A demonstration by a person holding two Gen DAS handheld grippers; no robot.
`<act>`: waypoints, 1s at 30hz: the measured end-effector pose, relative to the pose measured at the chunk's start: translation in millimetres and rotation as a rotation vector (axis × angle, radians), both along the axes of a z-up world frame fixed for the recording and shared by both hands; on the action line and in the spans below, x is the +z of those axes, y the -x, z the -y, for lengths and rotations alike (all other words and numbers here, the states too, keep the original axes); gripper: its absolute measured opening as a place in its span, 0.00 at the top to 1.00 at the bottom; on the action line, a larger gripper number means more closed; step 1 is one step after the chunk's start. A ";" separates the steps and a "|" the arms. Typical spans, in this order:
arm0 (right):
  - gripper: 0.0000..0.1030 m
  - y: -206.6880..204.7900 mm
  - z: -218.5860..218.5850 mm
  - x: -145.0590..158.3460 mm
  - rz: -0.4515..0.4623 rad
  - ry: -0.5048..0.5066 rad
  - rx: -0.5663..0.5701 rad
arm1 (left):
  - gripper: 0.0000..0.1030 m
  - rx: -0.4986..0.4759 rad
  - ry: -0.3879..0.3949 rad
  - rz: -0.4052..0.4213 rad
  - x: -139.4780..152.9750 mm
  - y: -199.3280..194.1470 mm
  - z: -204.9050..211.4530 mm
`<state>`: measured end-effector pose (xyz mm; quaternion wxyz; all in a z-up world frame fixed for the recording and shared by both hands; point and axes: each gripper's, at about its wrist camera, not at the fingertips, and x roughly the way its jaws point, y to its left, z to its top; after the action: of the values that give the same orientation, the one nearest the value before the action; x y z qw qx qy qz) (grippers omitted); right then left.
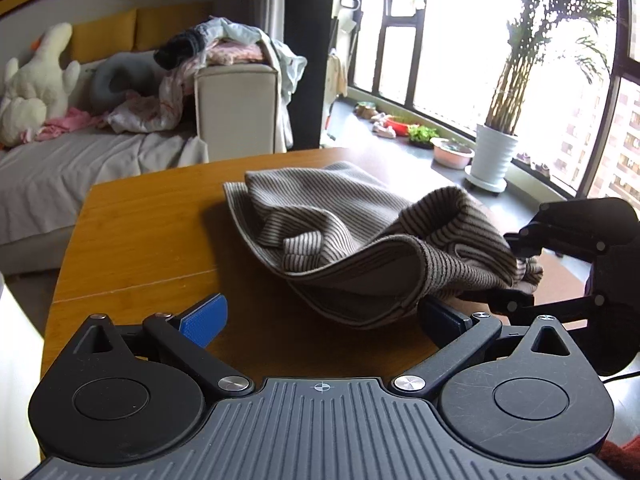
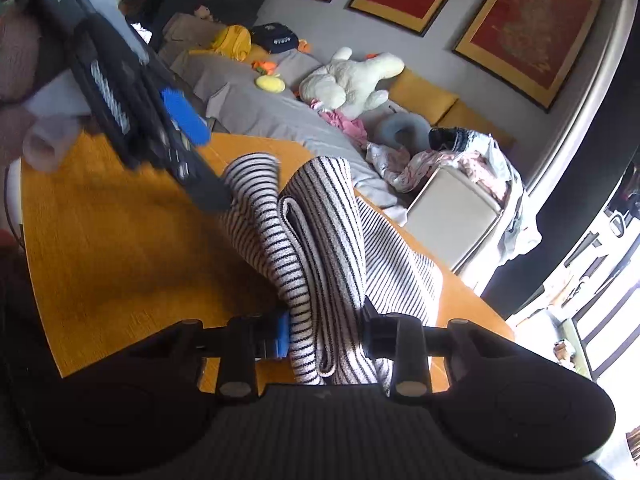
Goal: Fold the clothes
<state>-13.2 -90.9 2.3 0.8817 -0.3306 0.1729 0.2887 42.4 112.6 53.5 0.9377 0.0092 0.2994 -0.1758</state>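
Note:
A beige garment with thin dark stripes (image 1: 340, 232) lies bunched on the wooden table (image 1: 140, 232). My left gripper (image 1: 320, 320) is open; its blue left pad (image 1: 204, 316) is bare and the garment's near hem hangs between the jaws, over the right pad. My right gripper (image 2: 324, 332) is shut on a folded edge of the striped garment (image 2: 320, 240) and lifts it off the table (image 2: 120, 240). The right gripper shows at the right of the left wrist view (image 1: 520, 276), clamped on the cloth. The left gripper shows at top left of the right wrist view (image 2: 192, 148).
A grey sofa (image 1: 80, 160) with a white plush toy (image 1: 36, 84) and a pile of clothes (image 1: 224, 52) stands beyond the table. A potted plant (image 1: 492, 156) stands by the window on the right. Red framed pictures (image 2: 528, 28) hang on the wall.

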 end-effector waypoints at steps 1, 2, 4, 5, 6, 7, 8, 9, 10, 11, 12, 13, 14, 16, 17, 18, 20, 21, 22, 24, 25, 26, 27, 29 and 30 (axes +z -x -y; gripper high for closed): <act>0.70 1.2 -1.0 -3.5 -0.012 0.016 0.006 | 0.00 0.011 0.015 0.008 3.6 1.2 -5.3; 0.70 2.5 -2.0 -6.9 -0.024 0.032 0.013 | 0.00 0.023 0.030 0.015 6.8 2.0 -10.6; 0.71 5.5 -3.7 -11.8 -0.044 0.061 0.027 | 0.00 0.055 0.055 0.020 10.0 -0.6 -21.5; 0.72 7.5 -4.4 -12.6 -0.048 0.073 0.035 | 0.00 0.067 0.065 0.018 10.3 -4.5 -25.4; 0.72 9.5 -5.1 -13.4 -0.053 0.085 0.043 | 0.00 0.079 0.076 0.015 10.6 -8.5 -29.2; 0.72 12.2 -4.9 -11.1 -0.058 0.097 0.052 | 0.00 0.088 0.085 0.012 10.5 -12.9 -32.4; 0.72 15.1 -4.4 -7.8 -0.062 0.108 0.060 | 0.00 0.086 0.092 0.005 9.4 -18.5 -32.9; 0.72 18.8 -2.7 -1.9 -0.067 0.118 0.069 | 0.00 0.082 0.096 0.001 8.6 -23.5 -31.4; 0.72 22.8 -0.6 4.9 -0.072 0.128 0.079 | 0.00 0.072 0.097 0.001 7.8 -30.1 -27.8; 0.72 26.8 1.5 11.7 -0.078 0.138 0.090 | 0.00 0.061 0.098 0.001 7.0 -36.6 -24.1; 0.72 30.8 3.5 18.5 -0.083 0.148 0.100 | 0.00 0.049 0.102 0.001 6.1 -43.5 -19.9; 0.72 35.0 5.6 27.0 -0.085 0.161 0.116 | 0.00 0.029 0.114 -0.002 4.7 -51.6 -14.2; 0.72 39.3 6.8 36.4 -0.078 0.181 0.140 | 0.00 0.007 0.129 -0.011 2.7 -59.9 -8.8; 0.72 47.2 8.2 56.6 -0.035 0.239 0.191 | 0.01 -0.027 0.136 -0.030 -2.5 -75.8 2.2; 0.72 47.1 8.0 68.1 -0.011 0.261 0.208 | 0.01 -0.033 0.114 -0.038 -6.4 -82.9 6.0; 0.72 45.8 7.5 80.0 0.013 0.280 0.222 | 0.02 -0.038 0.093 -0.046 -10.2 -90.0 9.9; 0.72 37.7 6.4 102.7 0.048 0.294 0.241 | 0.07 -0.052 0.038 -0.065 -20.0 -102.5 15.3; 0.72 29.0 5.7 113.2 0.054 0.283 0.243 | 0.09 -0.061 0.023 -0.076 -24.0 -105.3 15.1; 0.72 15.6 4.2 119.1 0.047 0.264 0.249 | 0.10 -0.074 0.022 -0.089 -27.4 -107.8 12.2; 0.72 -18.3 -1.9 120.0 0.009 0.223 0.264 | 0.12 -0.093 0.023 -0.103 -30.7 -109.9 4.9; 0.72 -38.5 -7.0 113.8 -0.022 0.202 0.273 | 0.14 -0.101 0.020 -0.110 -32.7 -110.8 1.3; 0.72 -58.7 -12.0 107.7 -0.052 0.181 0.281 | 0.15 -0.101 0.008 -0.117 -35.4 -111.2 -2.1; 0.72 -78.9 -17.0 101.6 -0.082 0.160 0.290 | 0.15 -0.100 -0.001 -0.125 -38.3 -111.6 -5.9; 0.71 -119.3 -27.1 89.3 -0.142 0.117 0.306 | 0.17 -0.075 -0.001 -0.145 -43.7 -113.6 -16.0; 0.71 -138.0 -31.6 77.2 -0.169 0.102 0.289 | 0.18 -0.058 0.002 -0.153 -45.6 -114.4 -22.0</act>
<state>124.8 -59.2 79.5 0.7954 -0.3710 0.2117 0.4300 156.8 134.6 7.9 0.9066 0.0034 0.3696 -0.2035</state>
